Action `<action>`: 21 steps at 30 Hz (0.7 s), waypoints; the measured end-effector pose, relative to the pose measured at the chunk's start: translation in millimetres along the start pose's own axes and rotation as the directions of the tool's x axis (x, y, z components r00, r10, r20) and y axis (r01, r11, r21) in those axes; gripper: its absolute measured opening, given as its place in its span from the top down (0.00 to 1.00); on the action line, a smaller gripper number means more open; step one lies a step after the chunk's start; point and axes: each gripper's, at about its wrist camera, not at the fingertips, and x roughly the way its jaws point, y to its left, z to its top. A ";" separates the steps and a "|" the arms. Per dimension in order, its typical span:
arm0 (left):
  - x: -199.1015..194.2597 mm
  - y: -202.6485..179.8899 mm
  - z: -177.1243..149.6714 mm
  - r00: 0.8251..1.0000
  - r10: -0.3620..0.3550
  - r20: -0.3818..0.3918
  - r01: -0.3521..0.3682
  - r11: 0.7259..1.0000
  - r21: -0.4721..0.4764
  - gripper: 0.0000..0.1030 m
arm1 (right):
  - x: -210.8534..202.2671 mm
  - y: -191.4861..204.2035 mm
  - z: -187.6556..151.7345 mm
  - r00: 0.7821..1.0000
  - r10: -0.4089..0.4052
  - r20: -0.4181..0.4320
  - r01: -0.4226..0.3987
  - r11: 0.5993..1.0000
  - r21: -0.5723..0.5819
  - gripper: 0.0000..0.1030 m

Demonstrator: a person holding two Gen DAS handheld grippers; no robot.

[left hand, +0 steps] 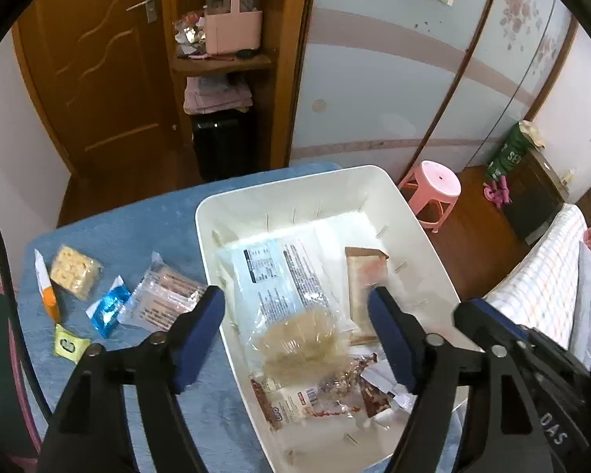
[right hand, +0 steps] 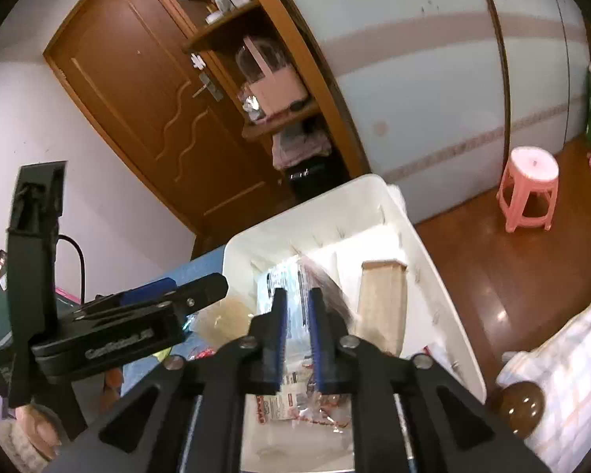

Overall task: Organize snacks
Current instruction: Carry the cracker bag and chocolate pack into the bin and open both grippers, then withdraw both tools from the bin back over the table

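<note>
You can read white letters "DAS" on the black body of the right gripper [left hand: 552, 429], "SE" in white on the green bag [left hand: 506, 151] by the wall, print on the snack packets too small to read.

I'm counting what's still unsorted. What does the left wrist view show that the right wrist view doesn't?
Only the left wrist view shows the loose snacks on the blue cloth: a cracker pack, an orange-and-white tube, a blue packet, a yellow packet and a clear biscuit pack.

Only the right wrist view shows the right gripper, jaws slightly apart, holding nothing.

Both show the white bin holding the noodle bag and brown pack, the open left gripper, and the pink stool.
</note>
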 end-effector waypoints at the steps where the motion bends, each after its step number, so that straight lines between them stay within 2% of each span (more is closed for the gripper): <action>1: -0.3 1.1 -1.1 1.000 -0.007 -0.001 0.007 1.000 0.000 0.22 | 2.8 -1.3 -0.7 1.000 -0.009 -0.005 0.009 1.000 0.001 0.79; 2: -0.4 2.2 -1.3 1.000 -0.007 0.000 0.007 1.000 0.001 0.22 | 3.7 -1.3 -2.4 1.000 -0.023 -0.006 0.023 1.000 -0.002 0.73; 4: -4.1 5.5 -4.4 1.000 -0.008 0.005 0.008 1.000 0.004 0.22 | 3.2 1.3 -8.6 0.999 -0.044 -0.002 0.044 0.999 -0.023 0.70; 11: -24.8 25.4 -23.0 1.000 -0.015 0.027 0.015 1.000 0.005 0.22 | -4.0 12.8 -20.9 0.997 -0.080 -0.010 0.079 0.993 -0.088 0.70; 21: -73.6 67.3 -83.5 0.998 0.012 0.067 -0.012 1.000 0.006 0.22 | -32.3 61.3 -50.6 0.996 -0.091 0.019 0.093 0.966 -0.242 0.70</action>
